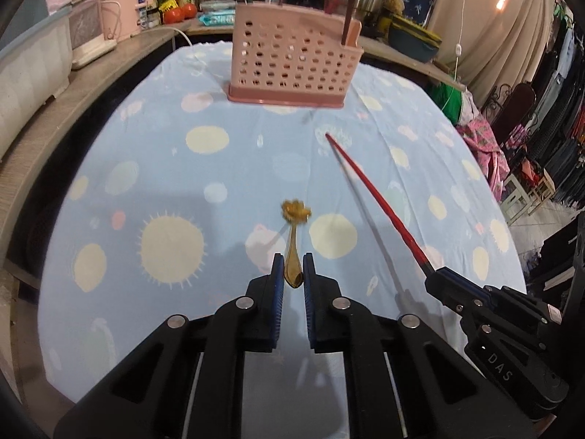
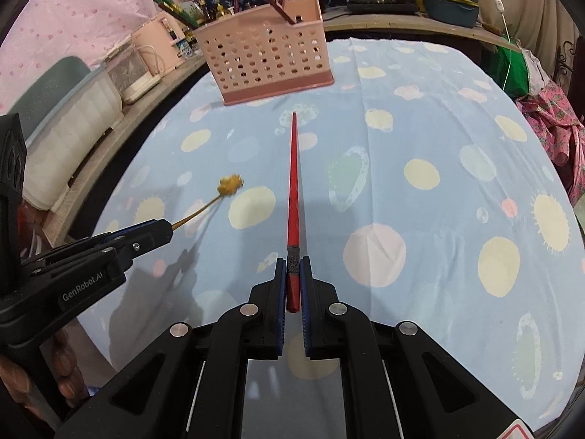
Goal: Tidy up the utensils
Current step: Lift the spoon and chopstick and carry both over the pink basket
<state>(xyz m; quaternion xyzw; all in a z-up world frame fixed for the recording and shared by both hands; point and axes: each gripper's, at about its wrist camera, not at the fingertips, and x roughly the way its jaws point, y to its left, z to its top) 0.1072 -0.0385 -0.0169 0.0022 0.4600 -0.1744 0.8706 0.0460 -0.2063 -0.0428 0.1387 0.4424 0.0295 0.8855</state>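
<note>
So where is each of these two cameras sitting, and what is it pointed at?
Left wrist: sits on the left gripper, looking down its fingers at the gold spoon it holds; the right gripper shows at the side.
Right wrist: sits on the right gripper, looking along its red chopstick; the left gripper and a hand show.
Shared: pink basket, dotted blue cloth.

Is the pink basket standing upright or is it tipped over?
Upright. The pink basket stands on its flat base on the blue tablecloth, open top upward, with utensil handles sticking out of it.
</note>
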